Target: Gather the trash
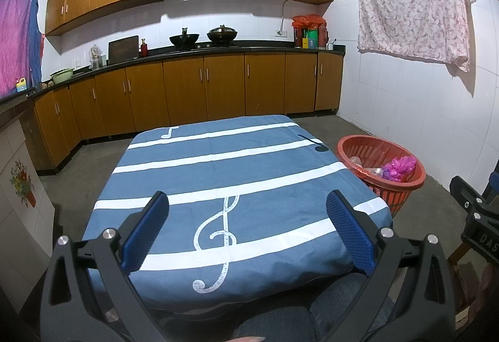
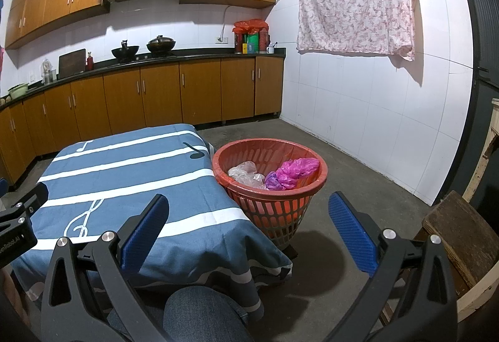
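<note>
From my left tool (image 1: 248, 200) I see only a slice of the round red plastic slatted basket (image 1: 402, 186): its near side is cut off by the corner of the table under the blue cloth with white stripes and music notes (image 1: 249, 167), and the trash inside is mostly hidden, just a crumpled pink plastic bag (image 1: 400, 167) and a bit of clear wrap showing. The right wrist view opens it up: the basket (image 2: 299, 155) stands on the concrete floor (image 2: 358, 180), touching the table's right edge, and holds the pink bag (image 2: 296, 169), a small purple plastic wad (image 2: 272, 179) and crumpled clear plastic film (image 2: 244, 172). My right tool (image 2: 249, 200) hangs ahead of the basket's near side, fingers spread wide and holding nothing. The left tool is likewise released and empty over the bare cloth near the treble clef (the basket lies well off to its right). A denim-clad knee (image 2: 199, 310) fills the bottom edge. A worn wooden stool (image 2: 458, 236) sits at far right, partly cropped.
</note>
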### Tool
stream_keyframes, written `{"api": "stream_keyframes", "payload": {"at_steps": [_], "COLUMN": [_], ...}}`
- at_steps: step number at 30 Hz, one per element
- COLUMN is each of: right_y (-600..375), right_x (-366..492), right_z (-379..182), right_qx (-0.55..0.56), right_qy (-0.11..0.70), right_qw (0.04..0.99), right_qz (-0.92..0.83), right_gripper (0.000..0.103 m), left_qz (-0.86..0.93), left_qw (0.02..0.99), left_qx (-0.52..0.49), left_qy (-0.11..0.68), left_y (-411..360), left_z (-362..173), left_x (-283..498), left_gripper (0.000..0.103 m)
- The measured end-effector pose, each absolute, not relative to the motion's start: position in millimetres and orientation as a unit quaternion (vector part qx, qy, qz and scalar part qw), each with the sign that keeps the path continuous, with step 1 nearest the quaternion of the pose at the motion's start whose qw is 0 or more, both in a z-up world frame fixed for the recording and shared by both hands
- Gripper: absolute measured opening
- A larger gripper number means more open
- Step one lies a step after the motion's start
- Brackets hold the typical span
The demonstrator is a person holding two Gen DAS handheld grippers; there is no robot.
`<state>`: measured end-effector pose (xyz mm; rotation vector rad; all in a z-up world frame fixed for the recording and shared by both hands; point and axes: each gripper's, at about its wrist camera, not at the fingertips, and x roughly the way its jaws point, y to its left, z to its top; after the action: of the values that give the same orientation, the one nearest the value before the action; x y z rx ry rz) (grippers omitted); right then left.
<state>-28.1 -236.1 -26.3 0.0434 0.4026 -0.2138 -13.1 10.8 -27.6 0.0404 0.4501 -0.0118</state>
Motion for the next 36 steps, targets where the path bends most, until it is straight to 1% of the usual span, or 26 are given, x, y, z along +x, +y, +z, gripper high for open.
{"api": "stream_keyframes", "payload": {"at_steps": [36], "right_y": [-236.0], "right_x": [-28.2], "right_z": [-25.1], "right_qx": [0.021], "right_qy": [0.200], "right_qw": [0.974], "right_qz": [-0.106], "right_gripper": [0.101], "left_qz": [-0.005], "left_qw": [0.974], "left_qx": [0.019], "left_qy": [0.225], "left_y": [10.1], "left_z": [-27.9], "left_x": [-12.1], "left_gripper": [0.099]}}
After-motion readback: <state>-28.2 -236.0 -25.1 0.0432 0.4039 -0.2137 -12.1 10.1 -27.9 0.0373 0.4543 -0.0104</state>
